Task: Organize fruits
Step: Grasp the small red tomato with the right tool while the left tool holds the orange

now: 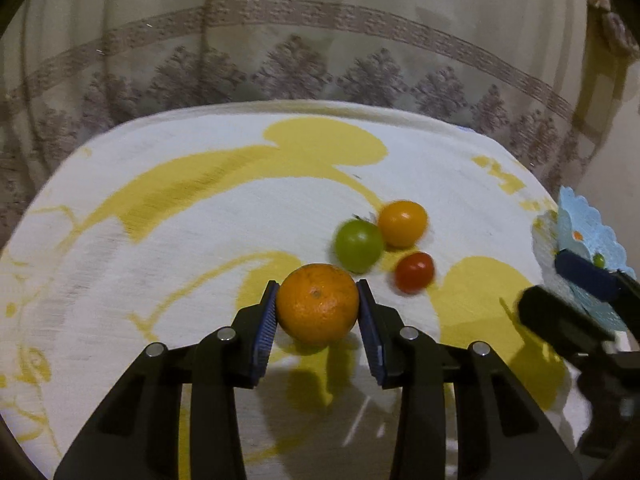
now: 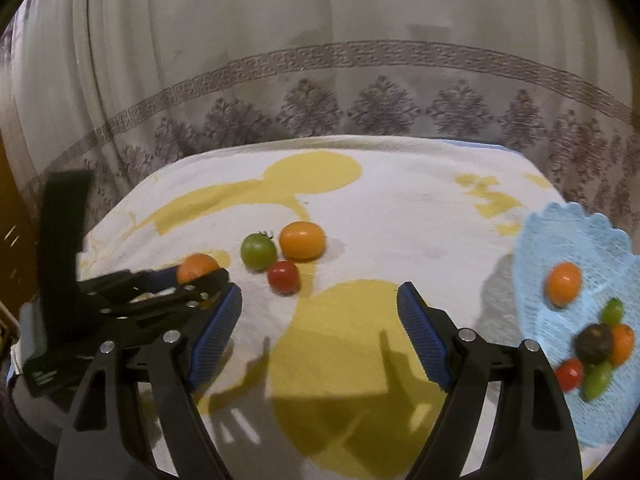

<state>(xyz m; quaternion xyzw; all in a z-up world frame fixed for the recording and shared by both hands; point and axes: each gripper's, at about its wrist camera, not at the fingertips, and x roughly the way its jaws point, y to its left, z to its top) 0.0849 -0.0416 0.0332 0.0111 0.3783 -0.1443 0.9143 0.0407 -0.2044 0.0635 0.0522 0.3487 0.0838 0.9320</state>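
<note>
A bench (image 2: 400, 208) covered with a woven white cloth printed with yellow shapes stands before a pale curtain (image 2: 320, 92) bordered with a grey key pattern and leaf motifs. The left claw (image 1: 317, 307) is closed on a dimpled round orange fruit (image 1: 318, 304), both ribbed blue pads touching its sides. Just beyond that claw, to its right, lie three smooth small fruits close together: a green tomato (image 1: 358, 245), a yellow-orange oval tomato (image 1: 402, 224) and a red cherry tomato (image 1: 414, 278). The right claw (image 2: 320, 312) stands wide apart with nothing between its pads, over bare cloth. To its right sits a light blue scalloped mesh basket (image 2: 560, 232) holding an orange fruit, a dark round fruit, another orange piece, a red tomato and green pieces.
</note>
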